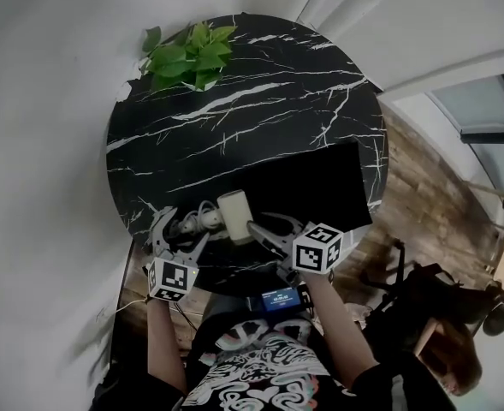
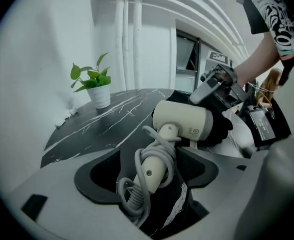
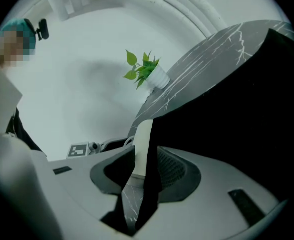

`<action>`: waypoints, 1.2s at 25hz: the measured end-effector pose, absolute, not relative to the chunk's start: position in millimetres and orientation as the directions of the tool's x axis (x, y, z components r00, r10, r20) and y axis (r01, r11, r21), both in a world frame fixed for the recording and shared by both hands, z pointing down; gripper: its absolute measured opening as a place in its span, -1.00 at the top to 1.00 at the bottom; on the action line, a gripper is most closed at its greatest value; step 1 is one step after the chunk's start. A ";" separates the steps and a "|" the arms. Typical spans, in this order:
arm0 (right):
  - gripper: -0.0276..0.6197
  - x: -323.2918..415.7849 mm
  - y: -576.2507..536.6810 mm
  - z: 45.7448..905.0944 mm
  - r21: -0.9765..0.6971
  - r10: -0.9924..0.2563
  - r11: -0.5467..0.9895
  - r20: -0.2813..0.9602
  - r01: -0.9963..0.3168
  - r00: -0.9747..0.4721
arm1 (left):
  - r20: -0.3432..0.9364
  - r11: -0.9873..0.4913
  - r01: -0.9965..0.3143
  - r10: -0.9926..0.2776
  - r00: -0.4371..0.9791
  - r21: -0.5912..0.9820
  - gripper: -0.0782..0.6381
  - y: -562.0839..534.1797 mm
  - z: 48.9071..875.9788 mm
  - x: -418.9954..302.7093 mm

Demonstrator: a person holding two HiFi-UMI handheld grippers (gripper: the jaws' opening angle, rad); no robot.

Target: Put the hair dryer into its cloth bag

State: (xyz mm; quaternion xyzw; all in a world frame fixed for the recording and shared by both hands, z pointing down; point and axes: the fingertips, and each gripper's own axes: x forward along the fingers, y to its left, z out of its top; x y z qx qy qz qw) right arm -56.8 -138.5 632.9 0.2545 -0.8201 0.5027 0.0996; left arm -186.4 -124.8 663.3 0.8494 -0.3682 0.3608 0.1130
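Note:
The cream hair dryer (image 1: 234,217) lies near the front edge of the round black marble table (image 1: 234,118), its cord (image 1: 193,223) wound round the handle. The black cloth bag (image 1: 320,187) lies flat to its right, its mouth at the dryer's barrel (image 2: 184,121). My left gripper (image 2: 151,171) stands open, its jaws spread wide on either side of the corded handle (image 2: 154,166); the pads do not press it. My right gripper (image 3: 144,171) is open at the bag's edge (image 3: 151,184). The cloth lies against one pad, with a gap on the other side.
A small potted plant (image 1: 187,56) stands at the table's far edge. Wooden floor (image 1: 423,204) lies to the right of the table. A person (image 1: 444,349) sits low at the right. White wall surrounds the far side.

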 end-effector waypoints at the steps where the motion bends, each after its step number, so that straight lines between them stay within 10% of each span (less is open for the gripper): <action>1: 0.53 -54.9 -139.2 630.9 -0.760 -0.324 0.375 0.430 -0.531 -0.843 | 0.707 -0.716 -0.695 -0.528 0.471 -0.072 -0.17 -123.4 664.8 -186.0; 3: 0.84 -50.1 -143.0 625.7 -0.737 -0.348 0.383 0.443 -0.557 -0.826 | 0.730 -0.739 -0.672 -0.484 0.482 -0.046 -0.17 -122.5 666.0 -186.4; 12: 0.84 -45.0 -146.0 588.2 -0.603 -0.383 0.518 0.471 -0.607 -0.795 | 0.840 -0.874 -0.485 -0.280 0.465 -0.023 -0.09 -112.9 690.2 -176.5; 30: 0.84 -24.1 -154.7 579.8 -0.543 -0.423 0.520 0.507 -0.659 -0.751 | 0.745 -0.920 -0.392 -0.257 0.615 0.007 0.14 -122.5 669.3 -71.9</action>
